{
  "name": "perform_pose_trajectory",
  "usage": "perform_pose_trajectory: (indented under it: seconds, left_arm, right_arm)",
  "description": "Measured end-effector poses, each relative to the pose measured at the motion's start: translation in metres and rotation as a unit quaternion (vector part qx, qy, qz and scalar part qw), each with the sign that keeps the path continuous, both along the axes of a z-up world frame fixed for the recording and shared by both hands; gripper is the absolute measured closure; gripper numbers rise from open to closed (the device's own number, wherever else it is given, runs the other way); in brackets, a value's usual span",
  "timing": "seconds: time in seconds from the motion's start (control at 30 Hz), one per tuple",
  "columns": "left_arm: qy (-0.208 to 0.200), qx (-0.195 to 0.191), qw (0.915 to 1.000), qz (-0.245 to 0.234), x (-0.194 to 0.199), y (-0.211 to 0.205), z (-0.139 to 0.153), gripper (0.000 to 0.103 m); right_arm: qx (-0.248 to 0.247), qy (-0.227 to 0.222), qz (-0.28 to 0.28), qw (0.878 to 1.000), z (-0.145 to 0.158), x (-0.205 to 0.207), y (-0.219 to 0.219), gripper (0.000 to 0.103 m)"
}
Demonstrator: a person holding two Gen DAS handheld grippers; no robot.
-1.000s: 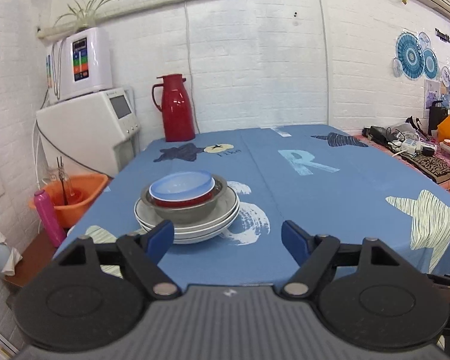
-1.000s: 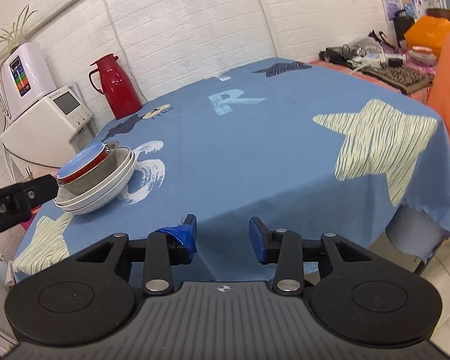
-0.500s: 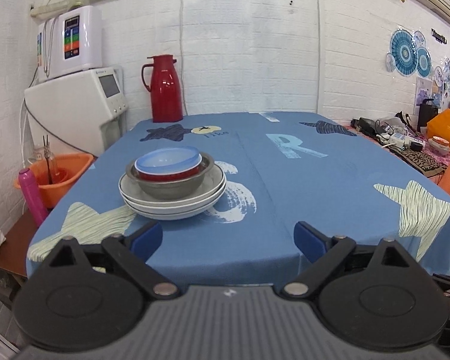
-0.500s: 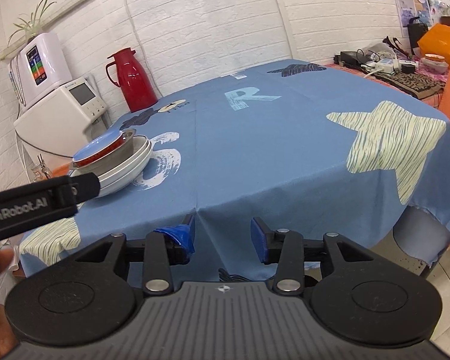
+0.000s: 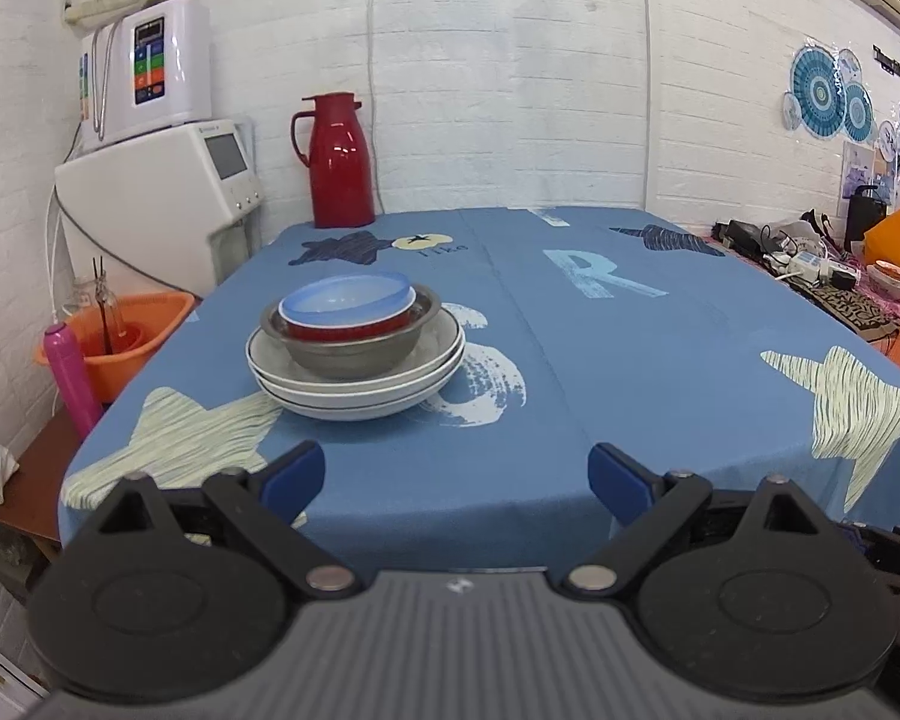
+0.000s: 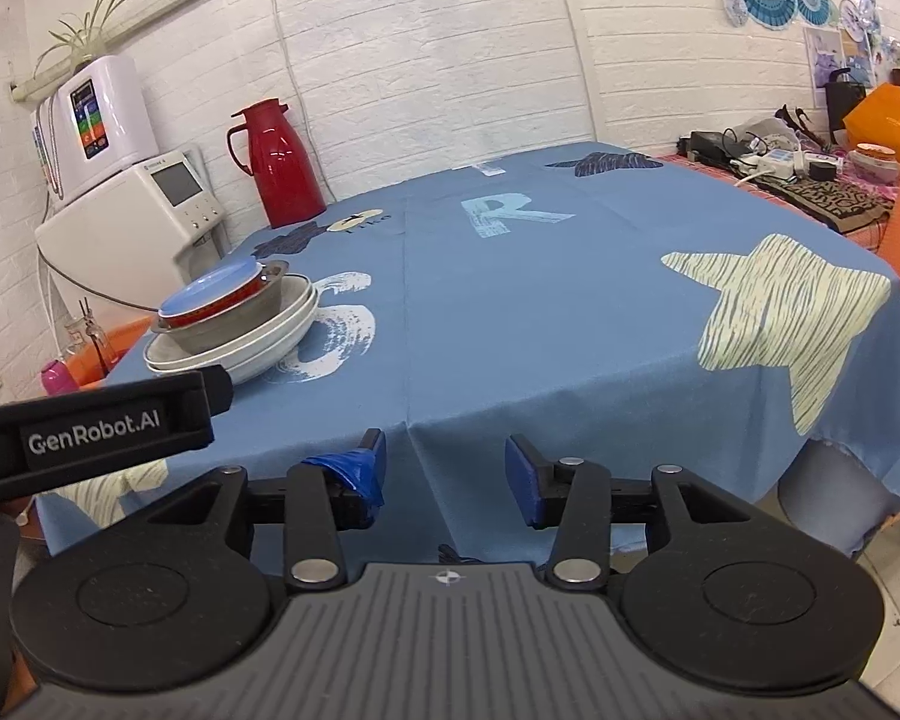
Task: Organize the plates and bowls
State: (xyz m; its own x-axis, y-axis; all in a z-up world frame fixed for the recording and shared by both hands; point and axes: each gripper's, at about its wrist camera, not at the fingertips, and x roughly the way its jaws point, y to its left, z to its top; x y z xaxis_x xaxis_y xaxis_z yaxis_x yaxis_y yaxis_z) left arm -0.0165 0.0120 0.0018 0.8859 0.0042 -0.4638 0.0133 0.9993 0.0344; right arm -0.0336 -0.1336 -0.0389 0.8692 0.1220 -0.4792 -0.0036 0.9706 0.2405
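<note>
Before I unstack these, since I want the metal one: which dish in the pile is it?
The grey steel bowl, third from the top: it sits in the white plates and holds the red bowl and the blue one.

"GenRobot.AI" in white on the left gripper (image 6: 96, 429); a large pale "R" printed on the tablecloth (image 6: 504, 215) covering the tabletop.

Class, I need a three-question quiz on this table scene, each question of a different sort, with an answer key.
1. True or false: the blue bowl sits on top of the stack.
2. Which gripper is open wider: left gripper or right gripper?
3. What stands at the far edge of the table, by the wall: (a) red jug, (b) orange basin, (c) pink bottle?

Key: 1 true; 2 left; 3 a.
</note>
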Motion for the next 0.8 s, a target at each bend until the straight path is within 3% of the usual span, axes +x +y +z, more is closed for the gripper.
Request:
perform_pose_trajectory:
  seconds: [0.6,0.8]
  left_arm:
    - [0.009,0.017,0.9997,-0.015,-0.003,-0.011,-0.006,0.009]
    - [-0.025,0.005,0.9996,-0.011,-0.010,-0.006,-0.002,0.009]
  right_arm:
    - [0.012,0.013,-0.018,1.000,-0.009,0.005,-0.007,0.070]
    - [0.014,0.015,-0.016,1.000,-0.011,0.006,-0.007,0.069]
